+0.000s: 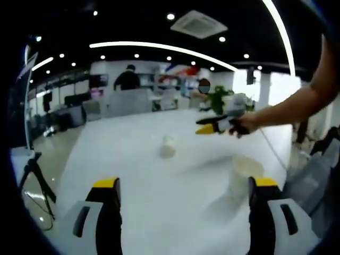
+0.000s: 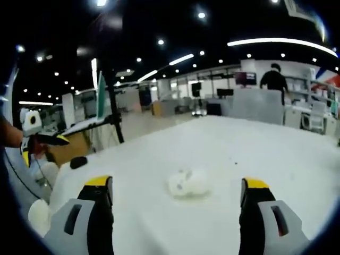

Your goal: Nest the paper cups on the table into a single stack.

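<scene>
Cups of white paper sit on a wide white surface (image 1: 133, 159). In the left gripper view, one small white paper cup (image 1: 168, 146) stands near the middle of the surface, well ahead of the jaws; it looks upright with its long axis vertical, though blur hides which end is open. A larger white paper cup (image 1: 241, 175) stands near right, just beside the right jaw of the left gripper (image 1: 183, 194), upright with its open mouth facing up; its contents cannot be told. The left gripper's yellow-tipped jaws are spread wide apart with nothing between them.

In the right gripper view, a white paper cup lying on its side (image 2: 189, 183) rests on the surface between and just beyond the jaws, long axis roughly left to right across the view; blur hides which way the mouth points. The right gripper (image 2: 178, 194) has its jaws parted wide and holds nothing.

The right gripper also appears far right in the left gripper view, held in a person's hand (image 1: 245, 125) above the surface.
</scene>
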The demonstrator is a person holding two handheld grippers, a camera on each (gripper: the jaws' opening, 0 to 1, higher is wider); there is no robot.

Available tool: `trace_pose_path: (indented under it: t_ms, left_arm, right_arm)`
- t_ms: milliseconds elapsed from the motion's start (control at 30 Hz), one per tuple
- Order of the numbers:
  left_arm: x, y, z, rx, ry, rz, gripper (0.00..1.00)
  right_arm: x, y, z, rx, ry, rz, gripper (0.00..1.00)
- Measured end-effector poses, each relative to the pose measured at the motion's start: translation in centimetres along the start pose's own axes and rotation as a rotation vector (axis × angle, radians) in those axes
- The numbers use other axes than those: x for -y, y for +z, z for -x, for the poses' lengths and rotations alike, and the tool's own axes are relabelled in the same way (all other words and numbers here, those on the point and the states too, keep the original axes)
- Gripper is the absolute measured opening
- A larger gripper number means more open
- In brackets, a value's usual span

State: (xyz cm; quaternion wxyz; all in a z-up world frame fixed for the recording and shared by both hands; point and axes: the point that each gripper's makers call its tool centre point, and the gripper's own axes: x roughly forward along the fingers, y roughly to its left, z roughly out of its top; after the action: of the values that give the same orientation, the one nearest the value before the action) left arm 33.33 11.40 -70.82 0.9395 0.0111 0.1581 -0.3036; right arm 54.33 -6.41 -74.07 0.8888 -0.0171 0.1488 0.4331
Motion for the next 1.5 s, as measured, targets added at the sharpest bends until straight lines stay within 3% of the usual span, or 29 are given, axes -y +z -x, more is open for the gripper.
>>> trace_pose_path:
  t_ms: [167,467,567,767,900,1033,1233,1300,1500]
  left_arm:
    - [0.1,-1.1,0.2,-0.032,0.003,0.015,1.00]
    - [0.1,-2.3,1.0,-0.059,0.016,0.023,1.00]
    - [-0.3,-2.3,1.2,-0.059,0.025,0.031,1.00]
    - [-0.6,-2.5,1.3,-0.066,0.027,0.033,1.00]
    - [-0.9,-2.8,1.3,-0.073,0.034,0.062,1.00]
    - [-1.1,-2.8,1.3,-0.070,0.042,0.063,1.00]
    - [-1.3,-2.7,0.8,-0.066,0.042,0.065,1.00]
    - [-1.2,-2.6,0.6,-0.065,0.035,0.060,1.00]
    - [-1.4,-2.3,0.4,-0.063,0.030,0.048,1.00]
  right_arm:
    - [0.9,-0.5,-2.7,-0.056,0.006,0.028,0.96]
    - [1.5,-0.6,-5.9,-0.084,0.042,0.056,0.88]
    - [1.9,-1.8,-6.0,-0.150,0.047,0.048,0.79]
    - [2.8,-2.6,-6.6,-0.168,0.053,0.029,0.73]
    - [3.4,-3.6,-6.9,-0.217,0.063,0.063,0.62]
    - [3.5,-3.9,-6.8,-0.221,0.081,0.051,0.52]
    - [2.9,-4.2,-6.4,-0.226,0.107,0.038,0.40]
    - [1.4,-4.2,-5.9,-0.229,0.138,-0.015,0.35]
    - [-0.5,-4.8,-5.4,-0.247,0.172,-0.023,0.17]
